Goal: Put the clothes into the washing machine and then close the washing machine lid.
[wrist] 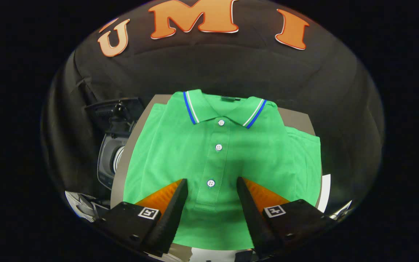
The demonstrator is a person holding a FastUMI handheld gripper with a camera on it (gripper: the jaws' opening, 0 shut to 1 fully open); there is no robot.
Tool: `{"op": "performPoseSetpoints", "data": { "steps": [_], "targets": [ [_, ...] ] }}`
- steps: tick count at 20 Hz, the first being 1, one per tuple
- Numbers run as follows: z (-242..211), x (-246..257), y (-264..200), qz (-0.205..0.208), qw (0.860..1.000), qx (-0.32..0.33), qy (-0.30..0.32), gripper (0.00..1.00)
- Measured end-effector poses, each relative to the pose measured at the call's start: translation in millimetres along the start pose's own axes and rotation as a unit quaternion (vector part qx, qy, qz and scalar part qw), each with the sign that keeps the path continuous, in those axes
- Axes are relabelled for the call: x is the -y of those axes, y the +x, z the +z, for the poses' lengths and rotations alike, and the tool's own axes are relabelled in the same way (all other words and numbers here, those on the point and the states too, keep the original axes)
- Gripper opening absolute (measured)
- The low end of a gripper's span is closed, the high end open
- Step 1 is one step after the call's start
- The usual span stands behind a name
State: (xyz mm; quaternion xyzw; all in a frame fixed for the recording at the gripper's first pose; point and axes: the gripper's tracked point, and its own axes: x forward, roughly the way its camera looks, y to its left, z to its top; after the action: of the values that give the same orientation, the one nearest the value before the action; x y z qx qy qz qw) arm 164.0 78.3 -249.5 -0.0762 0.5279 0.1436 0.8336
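A folded green polo shirt (216,153) with a blue-and-white striped collar and three white buttons lies flat on a grey table (296,118). My gripper (211,182) hovers over the shirt's lower placket, open, its two black fingers (175,203) standing either side of the lowest button with nothing pressed between them. To the left of the table stands the washing machine (111,160), grey with a round opening, and its dark lid (116,109) is raised above it.
Black cloth walls close in behind and on both sides of the table. A white patch (325,193) shows past the shirt's right edge. Pale objects lie low on the left (80,205), beneath the washing machine.
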Motion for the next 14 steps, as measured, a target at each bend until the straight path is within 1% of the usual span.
{"op": "performPoseSetpoints", "data": {
  "steps": [3,5,7,8,10,12,14],
  "targets": [
    [0,4,2,-0.008,1.000,-0.011,0.002,0.49],
    [0,6,0,-0.010,1.000,-0.001,-0.016,0.22],
    [1,5,1,-0.013,0.999,0.023,-0.019,0.09],
    [2,5,-2,-0.008,0.999,0.044,-0.015,0.09],
    [6,5,-2,0.012,0.993,0.115,0.004,0.09],
    [8,5,-5,0.026,0.979,0.199,0.027,0.08],
    [12,3,-12,0.036,0.958,0.279,0.049,0.08]
  ]
}}
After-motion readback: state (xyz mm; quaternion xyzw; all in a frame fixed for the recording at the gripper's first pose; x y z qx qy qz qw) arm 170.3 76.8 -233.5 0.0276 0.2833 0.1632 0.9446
